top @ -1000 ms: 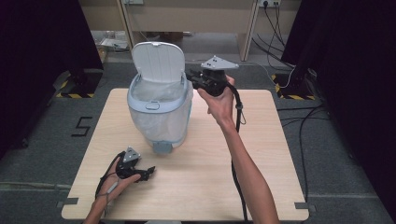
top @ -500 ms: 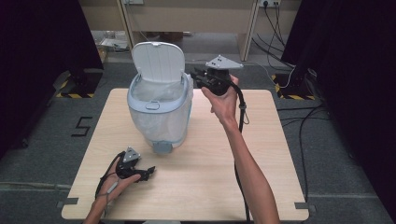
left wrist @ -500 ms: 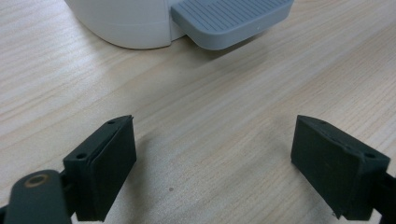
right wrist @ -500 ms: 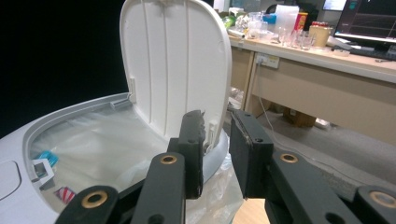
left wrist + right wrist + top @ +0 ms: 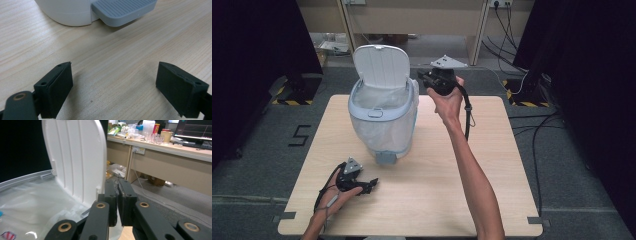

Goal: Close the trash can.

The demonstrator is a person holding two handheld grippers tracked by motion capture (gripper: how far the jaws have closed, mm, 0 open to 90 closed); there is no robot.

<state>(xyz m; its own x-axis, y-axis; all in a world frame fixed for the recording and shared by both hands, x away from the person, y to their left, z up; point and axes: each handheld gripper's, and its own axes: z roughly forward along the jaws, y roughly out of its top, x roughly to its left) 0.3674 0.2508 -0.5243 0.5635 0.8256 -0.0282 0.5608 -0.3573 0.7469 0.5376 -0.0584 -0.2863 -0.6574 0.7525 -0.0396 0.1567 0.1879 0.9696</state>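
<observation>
A pale blue-and-white plastic pedal bin (image 5: 384,117) stands on the far left part of the light wooden table (image 5: 492,165), its white ribbed lid (image 5: 380,66) tipped up and back so the mouth is open. A clear plastic bag liner (image 5: 382,130) hangs over the rim and drapes down the outside, which is why the body looks cloudy. The grey foot pedal (image 5: 385,157) pokes out at the base toward the person, and in the left gripper view it sits just ahead of the jaws (image 5: 123,8).

The right gripper (image 5: 424,79) is held up in the air just beside the bin's right rim, near the lid's hinge side. Its jaws have just been closing and now stand pressed together with nothing between them. In the right gripper view (image 5: 117,202) they point past the upright lid's edge, with the liner below. My guess is the hand is placed there either to nudge the lid or to tidy the liner at the rim; I cannot tell which.

The left gripper (image 5: 371,184) rests low on the table near the front left, jaws spread wide and empty, aimed at the pedal. It seems parked there to be ready for the pedal, or simply to stay clear of the working hand.
</observation>
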